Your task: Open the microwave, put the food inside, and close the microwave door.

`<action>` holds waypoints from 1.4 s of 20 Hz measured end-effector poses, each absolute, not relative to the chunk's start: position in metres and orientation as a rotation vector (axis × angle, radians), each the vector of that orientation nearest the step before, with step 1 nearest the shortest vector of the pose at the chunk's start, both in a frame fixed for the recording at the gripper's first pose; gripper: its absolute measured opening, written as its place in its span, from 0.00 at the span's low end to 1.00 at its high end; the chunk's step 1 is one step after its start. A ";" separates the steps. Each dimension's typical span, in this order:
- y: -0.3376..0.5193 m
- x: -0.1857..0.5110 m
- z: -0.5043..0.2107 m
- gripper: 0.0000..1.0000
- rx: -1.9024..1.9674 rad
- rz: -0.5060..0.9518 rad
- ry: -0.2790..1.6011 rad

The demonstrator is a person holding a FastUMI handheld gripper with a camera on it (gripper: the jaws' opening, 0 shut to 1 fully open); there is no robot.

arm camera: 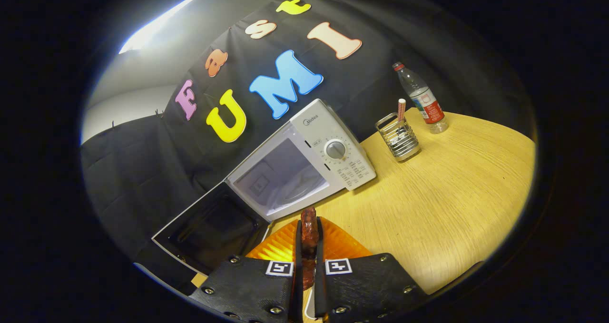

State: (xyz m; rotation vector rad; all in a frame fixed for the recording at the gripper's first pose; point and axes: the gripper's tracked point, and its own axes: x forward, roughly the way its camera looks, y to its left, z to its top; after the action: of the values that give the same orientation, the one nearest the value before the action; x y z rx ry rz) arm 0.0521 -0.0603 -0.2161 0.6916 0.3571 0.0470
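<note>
A white microwave [328, 144] stands on the wooden table [456, 204] with its door [214, 225] swung wide open to the left, showing the pale cavity [280, 180] and its turntable. My gripper [308, 228] is shut on a reddish-brown piece of food [309, 230], a sausage-like strip that sticks out past the fingertips. Under the fingers lies an orange ribbed plate [342, 244]. The food's tip is just short of the microwave's front lower edge.
Beyond the microwave to the right stand a metal wire holder [398, 140] with a striped straw and a clear water bottle [422, 98] with a red label. Bare wooden table stretches to the right of the fingers.
</note>
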 end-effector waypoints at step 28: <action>0.082 0.295 -0.225 0.10 0.537 -0.012 0.328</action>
State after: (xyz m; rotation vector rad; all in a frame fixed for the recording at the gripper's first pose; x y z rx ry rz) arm 0.2953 0.0817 -0.2251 0.5366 0.3282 -0.0115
